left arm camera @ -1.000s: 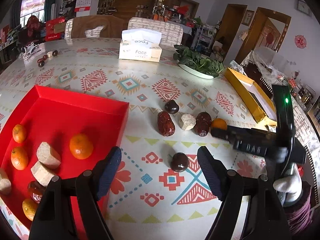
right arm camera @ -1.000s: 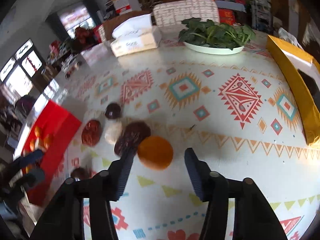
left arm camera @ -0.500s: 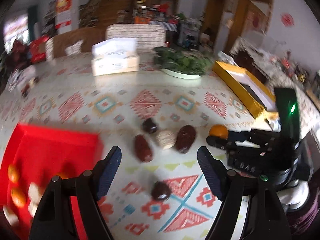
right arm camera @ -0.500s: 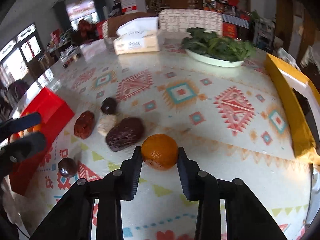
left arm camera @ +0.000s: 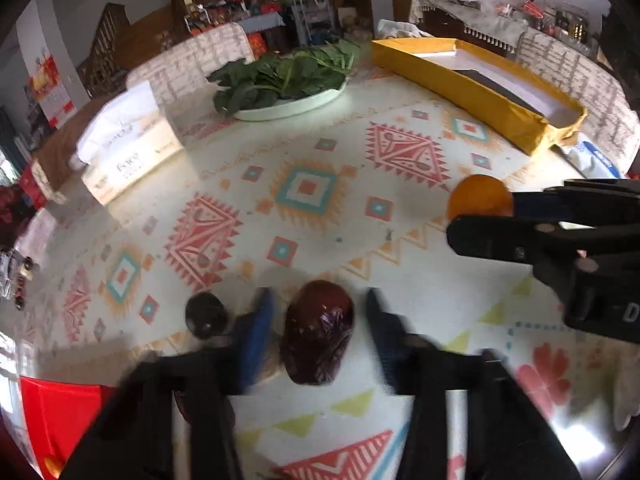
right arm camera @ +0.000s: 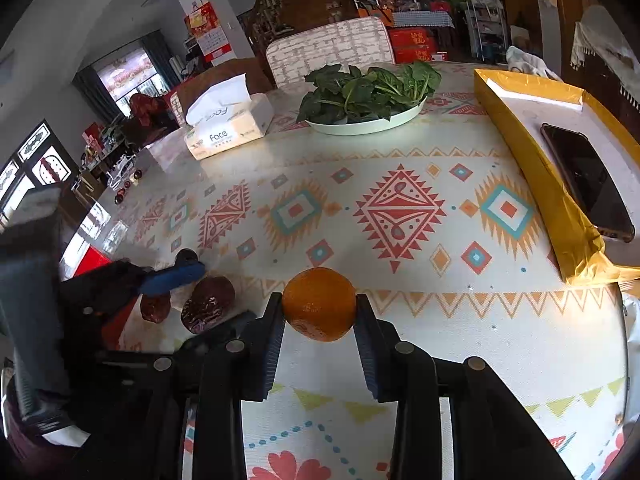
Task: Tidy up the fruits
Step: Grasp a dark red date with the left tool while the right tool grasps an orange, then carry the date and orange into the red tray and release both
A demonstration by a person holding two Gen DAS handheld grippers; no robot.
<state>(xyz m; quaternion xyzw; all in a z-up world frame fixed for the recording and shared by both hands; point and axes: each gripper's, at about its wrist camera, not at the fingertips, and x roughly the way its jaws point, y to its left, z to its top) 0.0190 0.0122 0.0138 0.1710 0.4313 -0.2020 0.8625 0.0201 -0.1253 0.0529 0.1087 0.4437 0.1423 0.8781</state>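
My right gripper (right arm camera: pixel 319 312) is shut on an orange (right arm camera: pixel 319 304) and holds it just above the patterned tablecloth; it shows in the left wrist view (left arm camera: pixel 480 212) with the orange (left arm camera: pixel 480 198). My left gripper (left arm camera: pixel 318 326) is open, its fingers on either side of a large dark red date (left arm camera: pixel 317 332), not touching it. In the right wrist view the left gripper (right arm camera: pixel 200 288) straddles that date (right arm camera: pixel 208 304). A small dark fruit (left arm camera: pixel 206 315) lies left of it. Another red date (right arm camera: pixel 155 307) lies beside it.
A corner of the red tray (left arm camera: pixel 60 420) shows at lower left. A tissue box (right arm camera: pixel 228 128), a plate of greens (right arm camera: pixel 368 120) and a yellow box (right arm camera: pixel 532 168) holding a phone (right arm camera: pixel 588 180) stand on the far and right side.
My left gripper moved forward and right, from the red tray to around the large date. My right gripper shut on the orange and lifted it a little.
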